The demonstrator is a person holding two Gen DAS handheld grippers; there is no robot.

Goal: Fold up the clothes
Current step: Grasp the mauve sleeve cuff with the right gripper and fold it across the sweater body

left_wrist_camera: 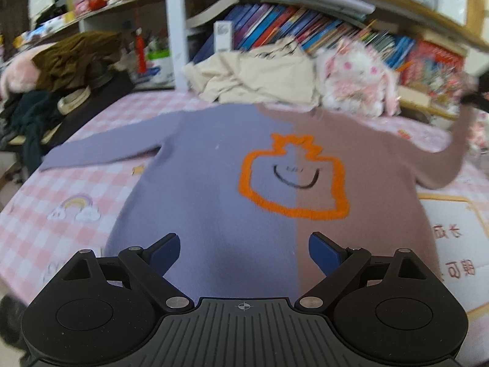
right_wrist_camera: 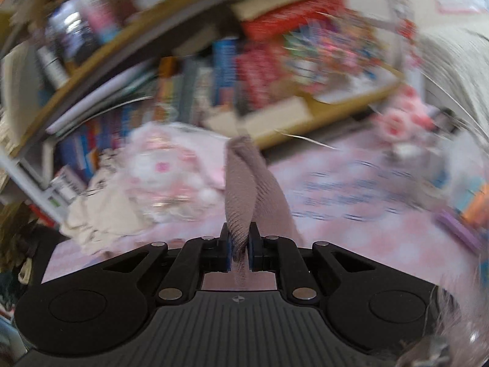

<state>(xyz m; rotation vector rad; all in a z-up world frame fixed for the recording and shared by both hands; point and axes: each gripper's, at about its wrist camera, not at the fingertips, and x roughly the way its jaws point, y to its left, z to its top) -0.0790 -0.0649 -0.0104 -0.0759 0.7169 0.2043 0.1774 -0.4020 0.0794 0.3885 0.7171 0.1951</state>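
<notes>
A sweater (left_wrist_camera: 214,183), half lilac and half dusty brown with an orange outlined smiling face, lies flat on the pink checked bed (left_wrist_camera: 61,189). Its lilac sleeve (left_wrist_camera: 104,153) stretches out to the left. Its brown sleeve (left_wrist_camera: 452,153) rises up at the right. My left gripper (left_wrist_camera: 244,250) is open and empty, just above the sweater's lower hem. My right gripper (right_wrist_camera: 240,244) is shut on the brown sleeve's ribbed cuff (right_wrist_camera: 244,189) and holds it lifted above the bed; it shows as a dark shape in the left wrist view (left_wrist_camera: 476,94).
A cream garment pile (left_wrist_camera: 256,76) and a pink-white plush toy (left_wrist_camera: 357,79) lie behind the sweater. Bookshelves (left_wrist_camera: 305,27) line the back. Dark clothes and a brown garment (left_wrist_camera: 61,70) are heaped at the left. A printed card (left_wrist_camera: 458,238) lies at the right on the bed.
</notes>
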